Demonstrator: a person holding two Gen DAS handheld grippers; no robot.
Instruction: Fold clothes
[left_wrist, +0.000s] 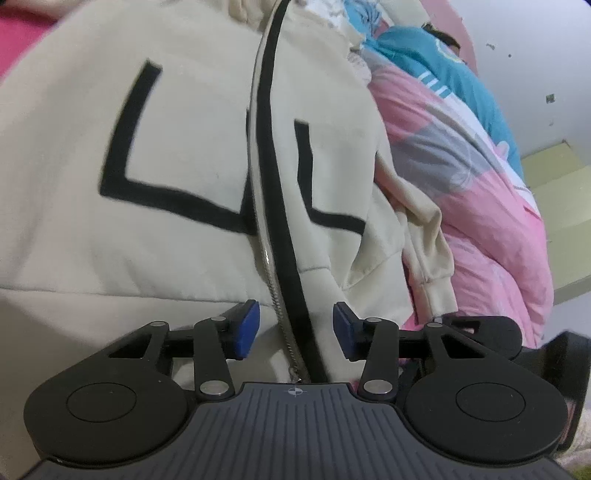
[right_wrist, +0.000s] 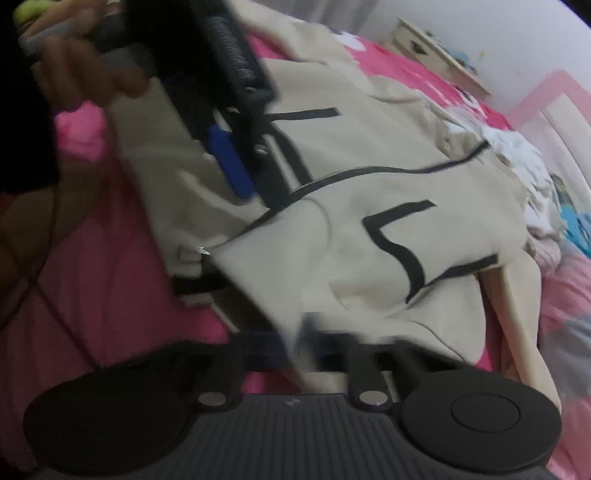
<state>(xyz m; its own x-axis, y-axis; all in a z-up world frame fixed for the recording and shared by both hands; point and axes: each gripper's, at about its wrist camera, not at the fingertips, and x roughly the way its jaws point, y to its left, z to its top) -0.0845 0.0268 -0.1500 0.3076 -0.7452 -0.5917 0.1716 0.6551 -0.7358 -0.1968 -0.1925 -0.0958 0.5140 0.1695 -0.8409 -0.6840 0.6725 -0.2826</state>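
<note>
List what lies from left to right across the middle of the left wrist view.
Cream jacket with its black zipper strip → loose cream sleeve → pink quilt → pale green furniture.

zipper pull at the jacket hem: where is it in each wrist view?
Left wrist: zipper pull at bottom centre, between the open left gripper pads.
Right wrist: zipper pull left of centre, at the hem corner.
Shared landmark: black zipper stripe down the cream jacket.
</note>
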